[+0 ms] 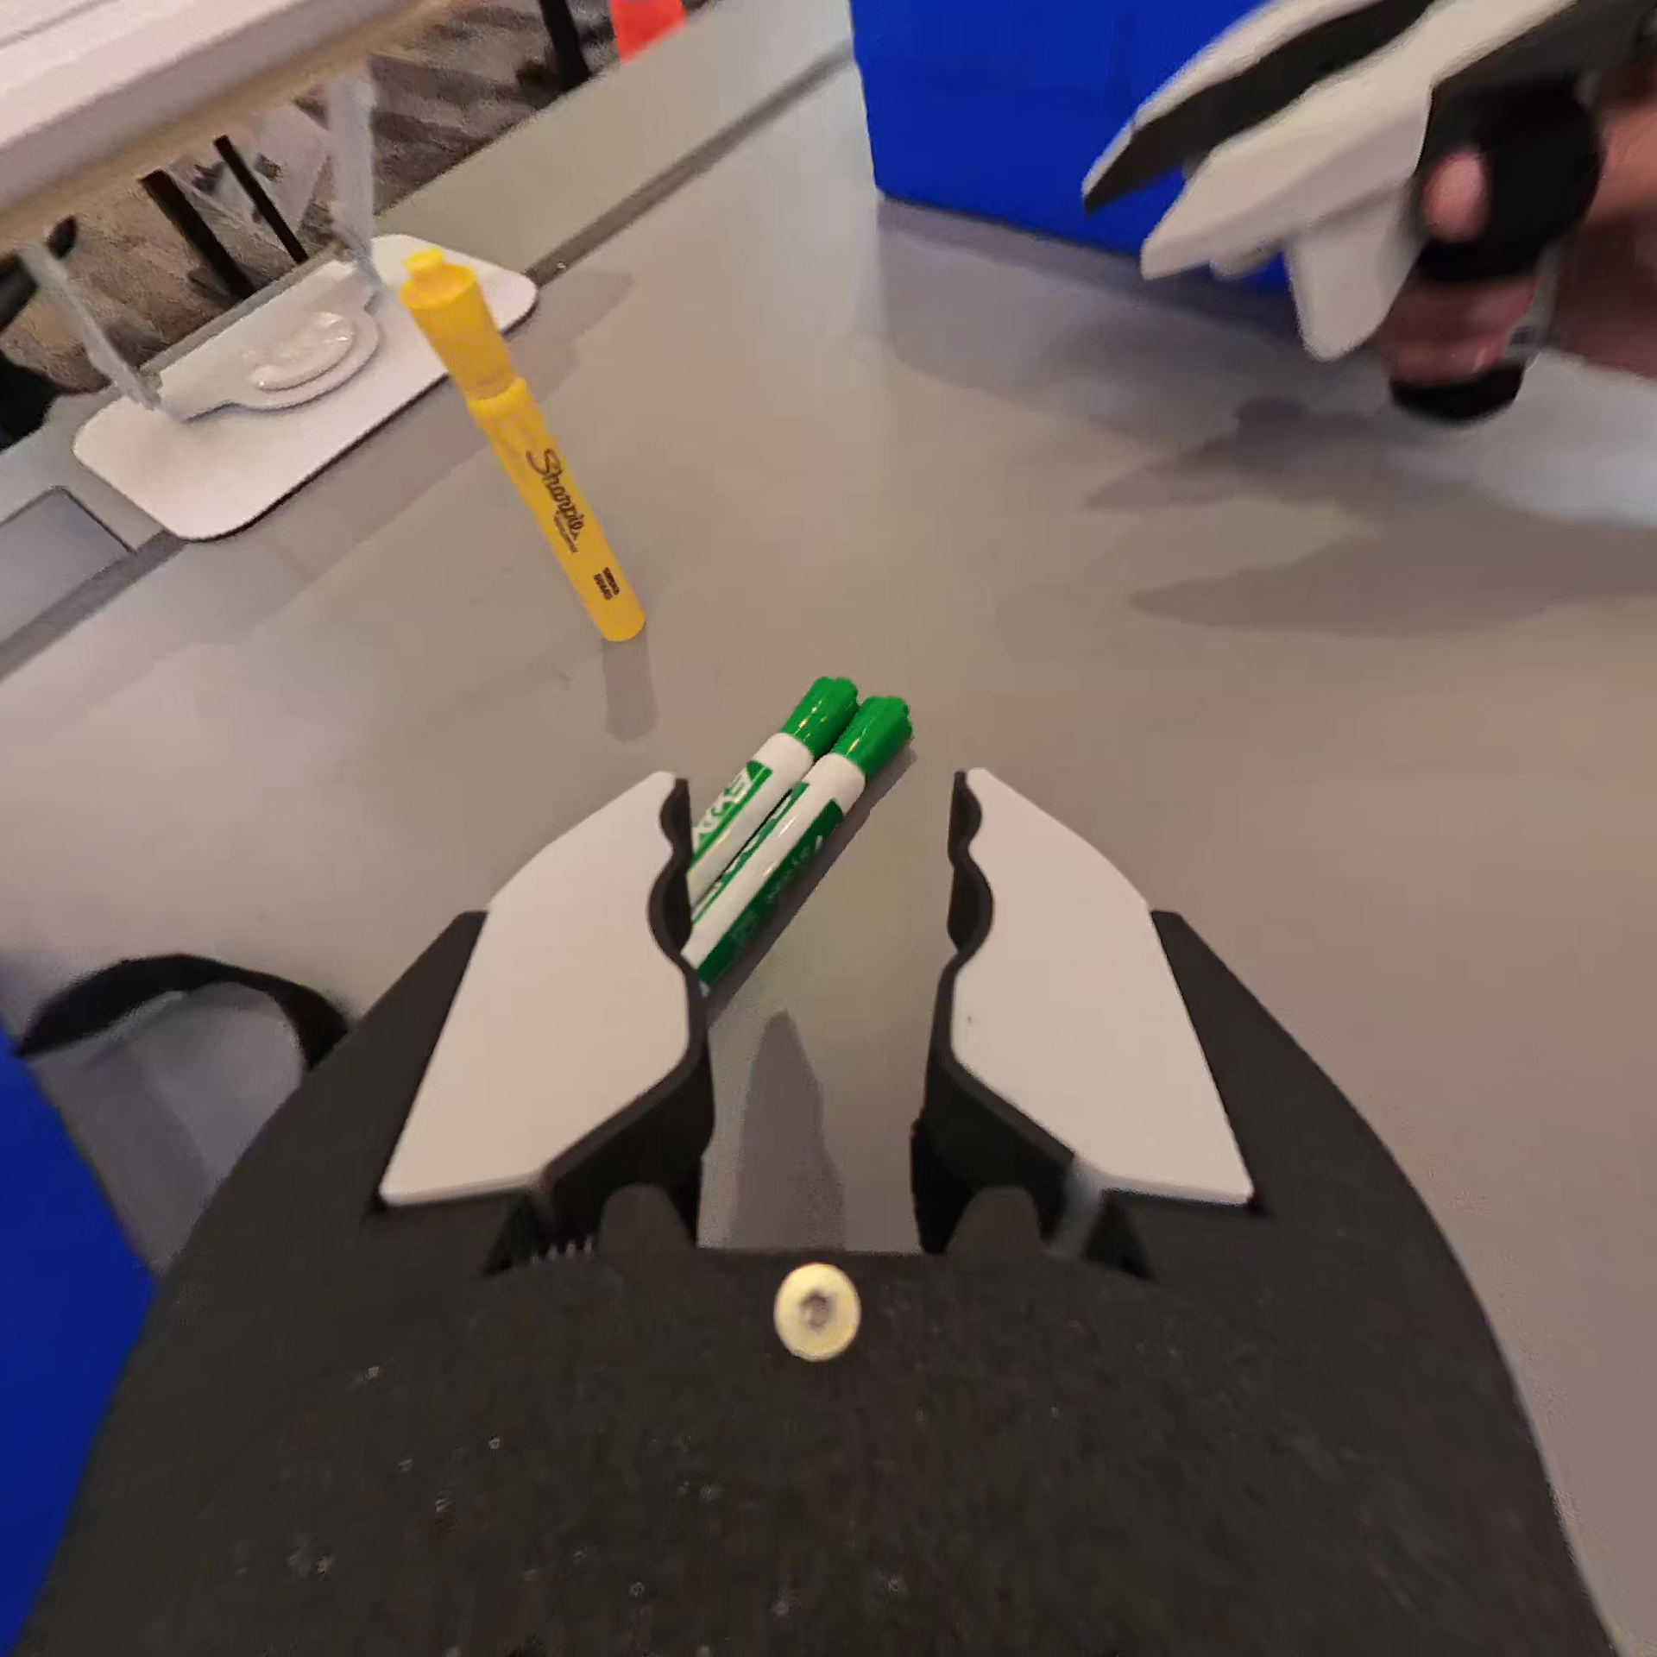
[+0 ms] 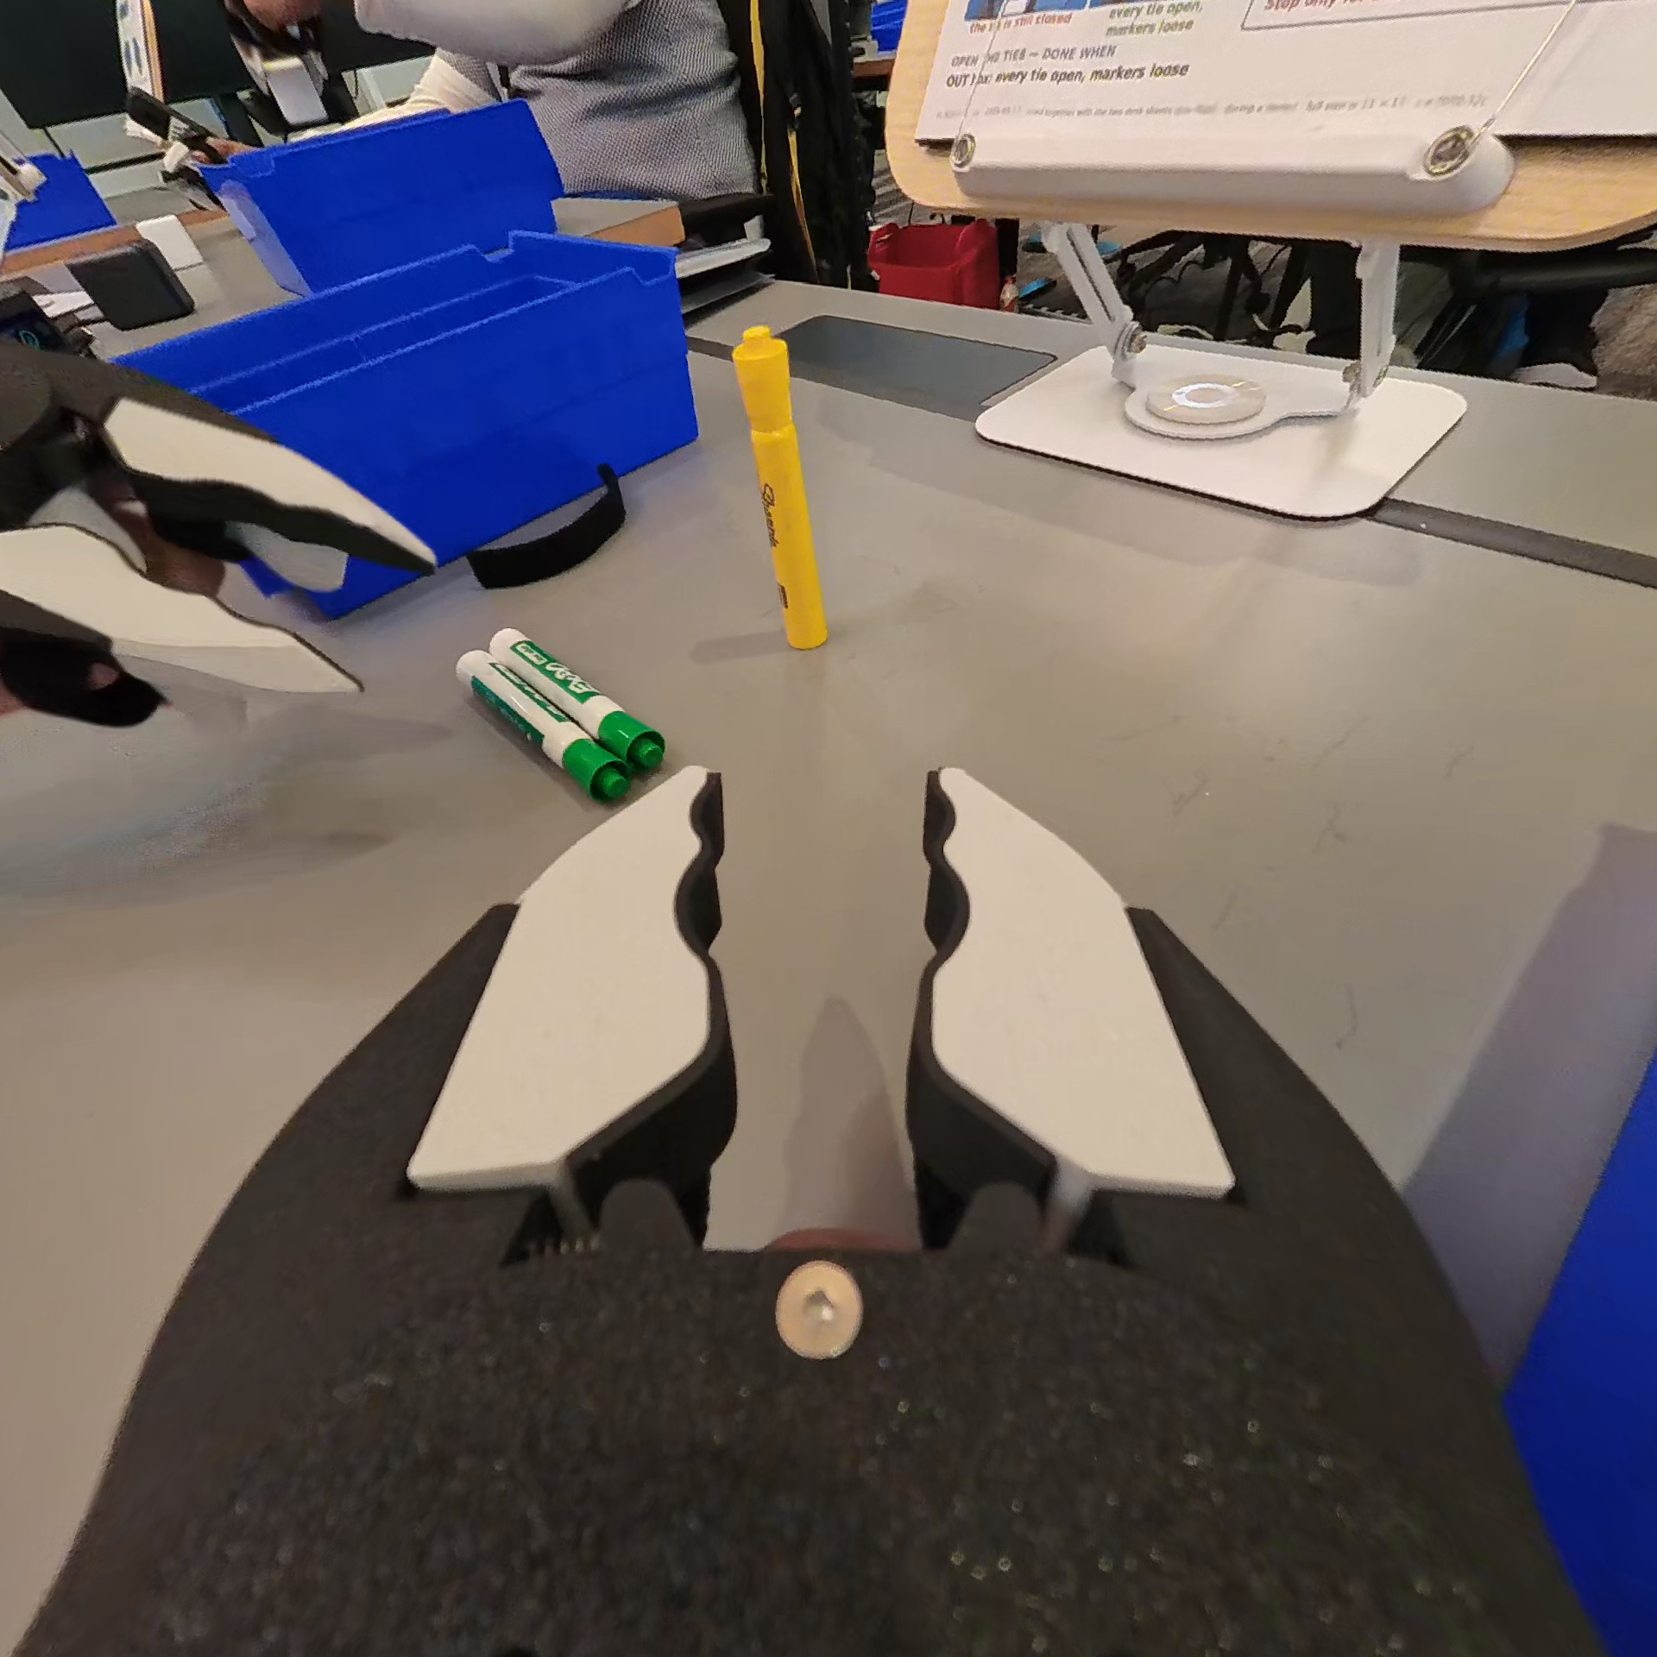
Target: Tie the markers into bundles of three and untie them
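Left gripper: fingers parted, nothing held, hovering low over the grey counter.

Two green markers: lying side by side and touching, flat on the counter, just ahead of the left gripper's left fingertip. In the left wrist view their barrels run under that fingertip's inner edge, caps pointing far and to the right; whether the finger touches them cannot be told. They lie toward the left of the gap, not centred in it.

Right gripper: fingers parted, nothing held, over bare counter. In the right wrist view the green markers lie just left of and beyond its left fingertip, apart from it, green caps toward it.

Yellow marker: a single one, standing upright on its end, cap on top, farther off than the green pair and apart from them; in the left wrist view it stands to the left of them.

Black strap: a curved loop on the counter, beside the blue bin, beyond the green markers in the right wrist view.

Blue bin: open, on the counter at the far left in the right wrist view; more blue bins behind it.

White stand: flat base on the far right of the counter, carrying a board with a printed sheet.

Seated person: beyond the counter, upper left.
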Tool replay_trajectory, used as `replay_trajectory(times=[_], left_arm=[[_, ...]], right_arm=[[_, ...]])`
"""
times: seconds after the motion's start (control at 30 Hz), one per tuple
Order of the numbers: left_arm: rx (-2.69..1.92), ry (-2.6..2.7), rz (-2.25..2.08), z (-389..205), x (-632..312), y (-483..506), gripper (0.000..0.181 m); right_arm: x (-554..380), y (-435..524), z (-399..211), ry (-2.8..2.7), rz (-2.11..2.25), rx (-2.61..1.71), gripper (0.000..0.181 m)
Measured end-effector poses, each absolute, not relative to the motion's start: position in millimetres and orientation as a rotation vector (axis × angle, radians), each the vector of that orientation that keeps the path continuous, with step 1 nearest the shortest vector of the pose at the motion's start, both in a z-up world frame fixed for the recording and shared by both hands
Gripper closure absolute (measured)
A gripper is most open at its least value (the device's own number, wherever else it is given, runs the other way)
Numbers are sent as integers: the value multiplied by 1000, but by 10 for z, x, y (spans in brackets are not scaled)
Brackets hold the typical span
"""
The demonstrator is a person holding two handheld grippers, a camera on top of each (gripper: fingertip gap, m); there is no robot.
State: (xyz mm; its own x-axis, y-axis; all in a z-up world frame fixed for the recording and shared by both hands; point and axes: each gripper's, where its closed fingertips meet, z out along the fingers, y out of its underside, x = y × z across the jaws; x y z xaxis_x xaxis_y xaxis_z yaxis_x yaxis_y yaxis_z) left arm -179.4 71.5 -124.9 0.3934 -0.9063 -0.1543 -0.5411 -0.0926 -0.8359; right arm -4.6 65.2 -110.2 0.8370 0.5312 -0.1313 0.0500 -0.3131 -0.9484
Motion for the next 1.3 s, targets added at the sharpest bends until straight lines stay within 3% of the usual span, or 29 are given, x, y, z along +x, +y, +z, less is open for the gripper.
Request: replay_trajectory(times=[0.5,1.3], left_arm=[[-1828,2159,-48,-1627,-1912,965,127],[-1854,2277,-151,-1940,-1410,974,137]], right_arm=[[-90,626,-1123,-468,532,-1856,139],[-75,633,-1145,-468,555,-1866,139]])
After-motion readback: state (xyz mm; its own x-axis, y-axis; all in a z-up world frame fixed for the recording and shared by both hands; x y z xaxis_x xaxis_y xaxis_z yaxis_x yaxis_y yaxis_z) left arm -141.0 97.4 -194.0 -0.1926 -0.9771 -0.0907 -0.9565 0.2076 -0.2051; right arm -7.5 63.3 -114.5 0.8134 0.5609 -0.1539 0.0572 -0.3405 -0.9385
